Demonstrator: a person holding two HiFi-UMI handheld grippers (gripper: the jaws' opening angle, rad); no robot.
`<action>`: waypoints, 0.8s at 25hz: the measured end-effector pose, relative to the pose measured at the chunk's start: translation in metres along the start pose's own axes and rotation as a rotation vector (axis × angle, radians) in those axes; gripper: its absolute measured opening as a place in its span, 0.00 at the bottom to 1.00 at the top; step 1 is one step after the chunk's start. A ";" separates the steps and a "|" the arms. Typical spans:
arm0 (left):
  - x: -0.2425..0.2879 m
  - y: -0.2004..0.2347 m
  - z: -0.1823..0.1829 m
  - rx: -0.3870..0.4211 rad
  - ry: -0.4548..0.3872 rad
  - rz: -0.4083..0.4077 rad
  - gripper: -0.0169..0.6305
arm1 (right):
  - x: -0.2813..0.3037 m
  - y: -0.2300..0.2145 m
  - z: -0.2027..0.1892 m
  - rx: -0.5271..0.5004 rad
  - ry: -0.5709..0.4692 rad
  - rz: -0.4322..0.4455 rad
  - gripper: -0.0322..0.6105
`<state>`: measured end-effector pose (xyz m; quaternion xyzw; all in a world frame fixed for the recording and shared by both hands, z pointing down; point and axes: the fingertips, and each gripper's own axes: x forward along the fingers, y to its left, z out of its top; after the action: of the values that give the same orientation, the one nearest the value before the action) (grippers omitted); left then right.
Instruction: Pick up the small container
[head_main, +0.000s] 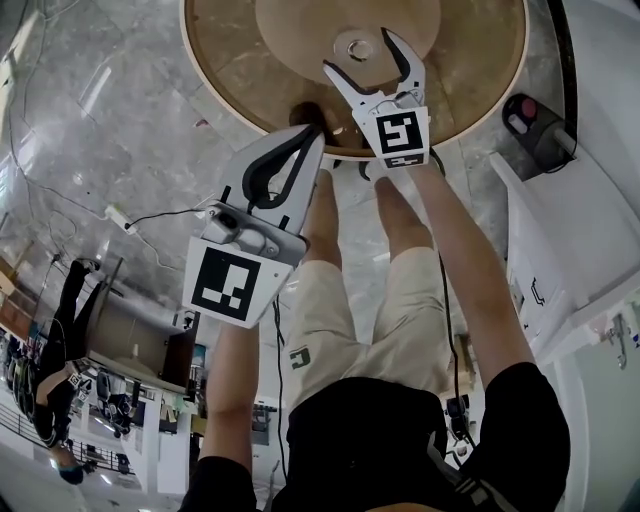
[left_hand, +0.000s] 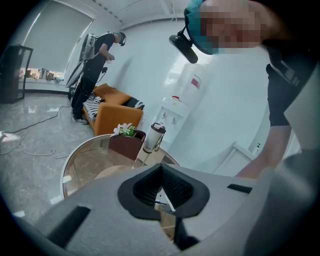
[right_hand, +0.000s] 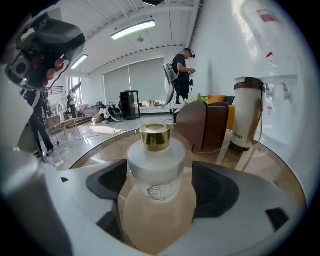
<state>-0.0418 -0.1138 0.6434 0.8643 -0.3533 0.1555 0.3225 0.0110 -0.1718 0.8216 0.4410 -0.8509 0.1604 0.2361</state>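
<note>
My right hand-held gripper (head_main: 360, 50) has its jaws spread wide with the small container (right_hand: 156, 167) standing upright between them. As far as I can see in the right gripper view, the pads are not yet pressing on its sides, so nothing is held. The container stands near the middle of the round glass counter (head_main: 225, 70), well in from the near edge. A dark planter box (right_hand: 202, 122) and a tall tumbler (right_hand: 247, 112) sit behind it toward the far edge. My left hand-held gripper (head_main: 308, 140) hangs back over the near edge with its jaws together and nothing in them. The container looks like frosted glass with a gold cap (right_hand: 155, 136), so I expect it to be rigid, rather heavy for its size, smooth under the pads and breakable if it drops. On the glass counter it could also skate or tip if one pad touches first. I would take hold on the broad cylindrical body below the shoulder, with the pads square on opposite sides. The narrow cap gives less surface and may be loose, so I would stay off it. I would close gently but firmly before lifting.
</note>
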 end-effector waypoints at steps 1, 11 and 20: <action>0.000 0.000 -0.001 0.001 0.005 -0.002 0.05 | 0.002 0.001 -0.001 -0.003 0.001 0.003 0.66; -0.002 0.000 -0.004 0.002 0.015 -0.001 0.05 | 0.017 -0.003 0.001 -0.028 0.032 -0.002 0.65; 0.000 -0.001 -0.007 -0.012 0.016 0.007 0.05 | 0.019 -0.001 0.001 -0.048 0.054 0.002 0.57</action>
<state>-0.0418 -0.1087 0.6479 0.8599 -0.3546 0.1611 0.3300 0.0022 -0.1855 0.8314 0.4298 -0.8483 0.1519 0.2695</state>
